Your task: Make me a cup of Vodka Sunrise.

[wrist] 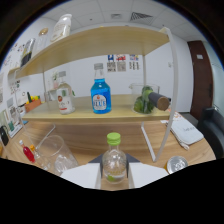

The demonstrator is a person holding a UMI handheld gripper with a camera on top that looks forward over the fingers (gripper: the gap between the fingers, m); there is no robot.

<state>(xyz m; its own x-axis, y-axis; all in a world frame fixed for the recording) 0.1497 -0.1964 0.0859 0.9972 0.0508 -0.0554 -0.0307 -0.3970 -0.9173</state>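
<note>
Gripper (115,181) is held level, aimed at a two-tier shelf (95,114). Fingers are seen closed narrow on a small clear bottle (114,162) w/ green cap (113,138); both sides are pressed against it. Bottle is kept upright, long axis vertical, cap up, just in front of the shelf edge. On the lower tier are seen a blue bottle (100,96), a clear red-labelled bottle (65,97) & a dark-green bottle (150,101) lying on its side. An empty glass (54,152) is seen beside the gripper, a can (177,163) at the other side.
</note>
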